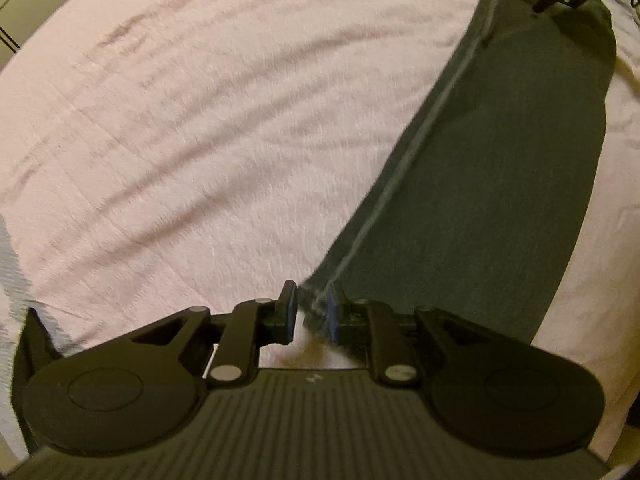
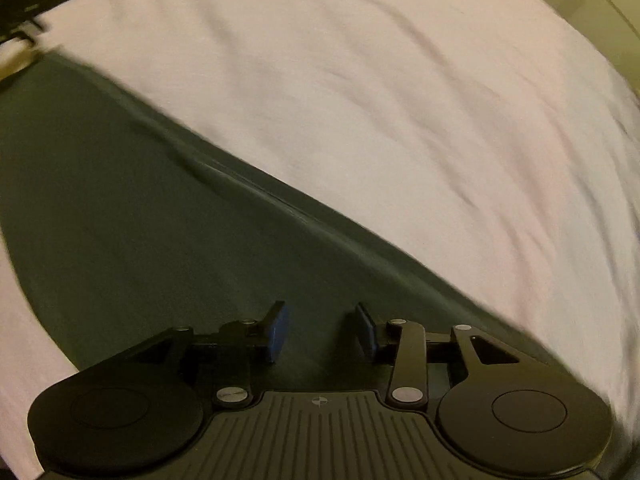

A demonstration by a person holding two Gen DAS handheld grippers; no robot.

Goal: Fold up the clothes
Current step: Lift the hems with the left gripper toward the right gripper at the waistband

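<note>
Lying as one long flat strip on the pink blanket (image 1: 200, 120), the dark garment (image 1: 500, 160) is awaiting further folds, with the left gripper (image 1: 312, 312) pinching its end narrowly and the right gripper (image 2: 322, 332) hovering half-open, gripping nothing.

A dark green garment (image 1: 480, 184) with a paler seam stripe lies on a pale pink fleecy blanket (image 1: 200, 120); the black grippers carry blue pads (image 2: 278, 332).
</note>
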